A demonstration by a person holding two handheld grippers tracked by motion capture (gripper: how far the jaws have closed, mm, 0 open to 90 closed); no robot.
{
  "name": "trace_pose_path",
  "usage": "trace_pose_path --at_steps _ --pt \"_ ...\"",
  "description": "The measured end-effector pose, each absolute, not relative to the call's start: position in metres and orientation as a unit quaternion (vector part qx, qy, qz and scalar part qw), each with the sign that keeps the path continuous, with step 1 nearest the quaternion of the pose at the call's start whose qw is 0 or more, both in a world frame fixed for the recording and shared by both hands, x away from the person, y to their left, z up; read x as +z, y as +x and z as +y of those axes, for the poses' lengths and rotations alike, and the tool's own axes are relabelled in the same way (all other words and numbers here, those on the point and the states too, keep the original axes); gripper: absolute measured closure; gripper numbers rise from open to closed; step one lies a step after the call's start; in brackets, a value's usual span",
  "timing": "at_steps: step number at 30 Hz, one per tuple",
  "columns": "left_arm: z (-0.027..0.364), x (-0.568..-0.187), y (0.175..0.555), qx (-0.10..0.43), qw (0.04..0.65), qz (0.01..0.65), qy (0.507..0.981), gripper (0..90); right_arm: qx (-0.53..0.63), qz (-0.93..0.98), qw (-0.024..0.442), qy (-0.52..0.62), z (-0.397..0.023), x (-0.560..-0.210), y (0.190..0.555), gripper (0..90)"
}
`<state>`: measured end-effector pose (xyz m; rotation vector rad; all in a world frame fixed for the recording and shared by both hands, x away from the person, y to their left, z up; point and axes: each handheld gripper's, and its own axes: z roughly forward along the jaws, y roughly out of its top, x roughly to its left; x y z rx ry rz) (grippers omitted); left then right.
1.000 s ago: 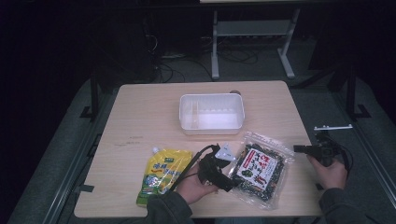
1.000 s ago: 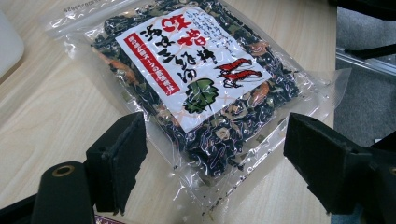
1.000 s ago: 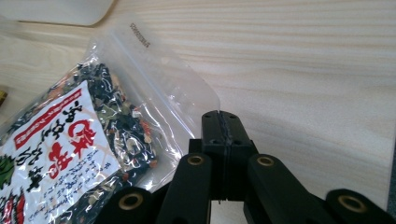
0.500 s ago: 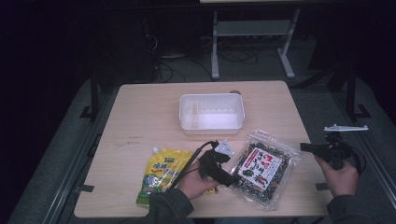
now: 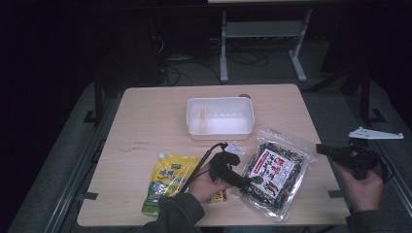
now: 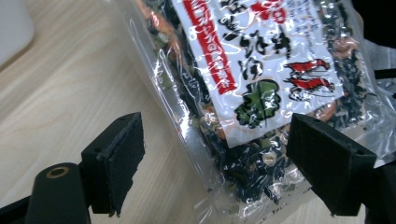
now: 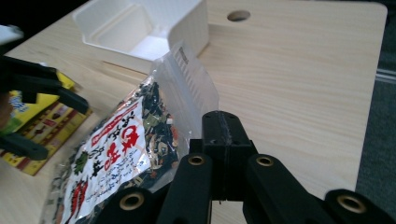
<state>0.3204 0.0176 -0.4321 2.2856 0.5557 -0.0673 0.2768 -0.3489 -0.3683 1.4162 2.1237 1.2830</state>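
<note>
**Seaweed bag not yet picked up**

The left claw (image 6: 210, 172) stood wide open, its jaws on either side of the near edge of the seaweed bag (image 6: 261, 79), gripping nothing yet. The right claw (image 7: 224, 140) was clenched empty, off beyond the bag's far side. Beyond the left claw the white tub (image 5: 221, 116) sat empty, so any loading seemingly remained undone; the bag lay flat on the table (image 5: 145, 121).

The seaweed bag (image 6: 261, 88) is seen to be clear, glossy, crinkled plastic film. The table (image 5: 145, 121) is finished in pale matt wood grain, and the tub (image 5: 221, 116) is moulded from smooth white plastic.
</note>
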Motion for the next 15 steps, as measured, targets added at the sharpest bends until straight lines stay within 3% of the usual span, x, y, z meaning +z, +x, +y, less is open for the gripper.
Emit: trace_pose_path --at_steps 12,15 --pt "0.019 -0.444 0.334 -0.101 0.4 0.224 0.883 18.5 0.493 0.735 0.152 0.44 -0.338 -0.34 0.258 90.0" --pt "0.019 -0.447 0.337 -0.123 0.402 0.222 0.88 22.0 0.513 0.729 0.142 0.43 -0.338 -0.336 0.255 90.0"
